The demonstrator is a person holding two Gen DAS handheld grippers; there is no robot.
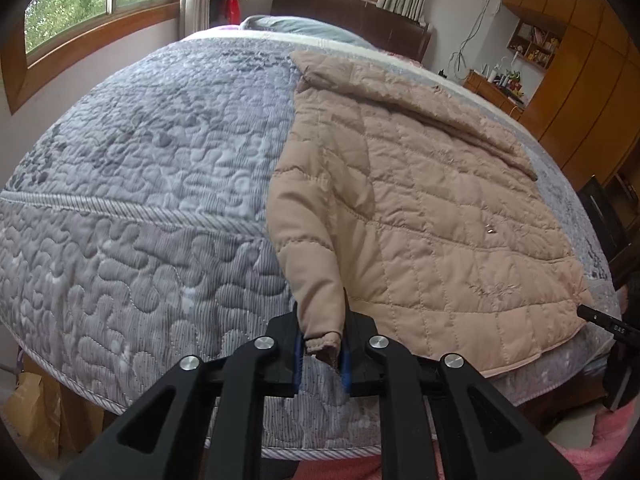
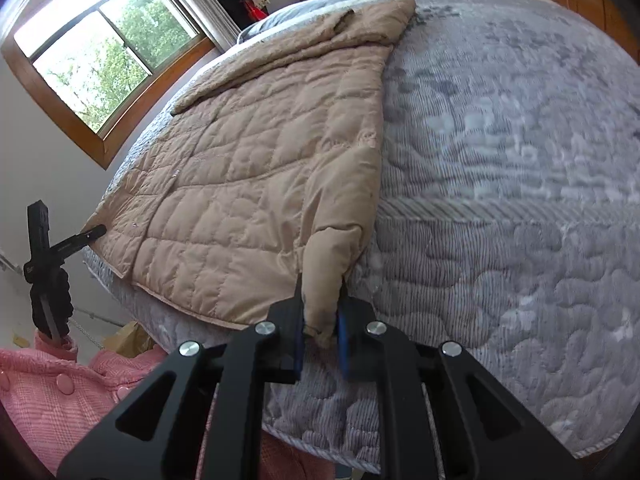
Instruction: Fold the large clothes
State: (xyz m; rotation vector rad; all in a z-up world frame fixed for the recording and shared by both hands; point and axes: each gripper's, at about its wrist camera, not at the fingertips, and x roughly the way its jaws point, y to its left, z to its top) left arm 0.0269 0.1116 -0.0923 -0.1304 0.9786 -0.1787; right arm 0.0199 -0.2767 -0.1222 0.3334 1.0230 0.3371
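Note:
A beige quilted jacket (image 1: 420, 200) lies spread on a grey quilted bed, its hem toward the near edge. In the left wrist view my left gripper (image 1: 322, 350) is shut on the cuff of the jacket's left sleeve (image 1: 316, 280), pinched between the blue pads. The right wrist view shows the same jacket (image 2: 248, 184) from the other side. My right gripper (image 2: 320, 338) is shut on the cuff of the right sleeve (image 2: 332, 264). Each sleeve runs along its edge of the jacket. The other gripper's tip shows at the far edge of each view.
The grey bedspread (image 1: 140, 200) covers the bed, with pillows and a dark headboard (image 1: 352, 12) at the far end. A wooden window (image 2: 104, 60) and wooden cabinets (image 1: 568, 80) line the walls. A person's pink sleeve (image 2: 52, 392) sits near the bed's front edge.

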